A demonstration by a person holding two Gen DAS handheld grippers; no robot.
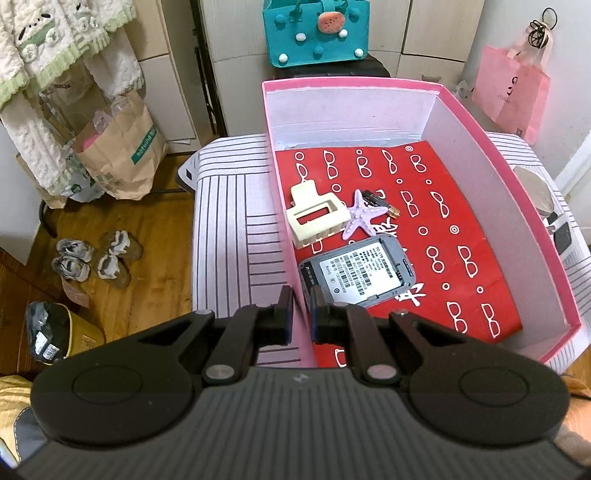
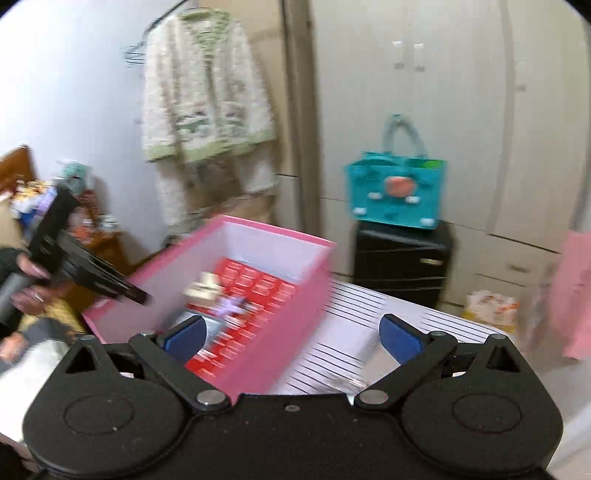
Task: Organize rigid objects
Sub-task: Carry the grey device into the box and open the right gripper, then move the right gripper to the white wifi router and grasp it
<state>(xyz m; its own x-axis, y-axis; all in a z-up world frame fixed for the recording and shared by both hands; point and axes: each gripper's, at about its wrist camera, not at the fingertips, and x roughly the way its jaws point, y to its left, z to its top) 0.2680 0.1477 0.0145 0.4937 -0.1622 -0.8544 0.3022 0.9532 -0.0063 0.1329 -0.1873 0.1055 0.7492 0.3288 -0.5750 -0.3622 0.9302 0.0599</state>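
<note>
A pink box (image 1: 463,114) with a red patterned liner stands on a striped table. Inside lie a cream hair claw (image 1: 314,216), a lilac starfish (image 1: 357,214), a small dark clip (image 1: 376,201) and a grey device with a barcode label (image 1: 362,275). My left gripper (image 1: 302,312) is shut on the box's near left wall (image 1: 291,273). The right wrist view is blurred; my right gripper (image 2: 291,338) is open and empty, above the box's right wall (image 2: 258,343) and the table. The left gripper also shows there (image 2: 136,293), at the box's left edge.
The striped table (image 1: 229,229) has a metal object (image 1: 535,195) and a dark item right of the box. A teal felt bag (image 1: 316,33) sits on a black case behind. Paper bags (image 1: 122,155) and shoes (image 1: 92,258) are on the wood floor at left.
</note>
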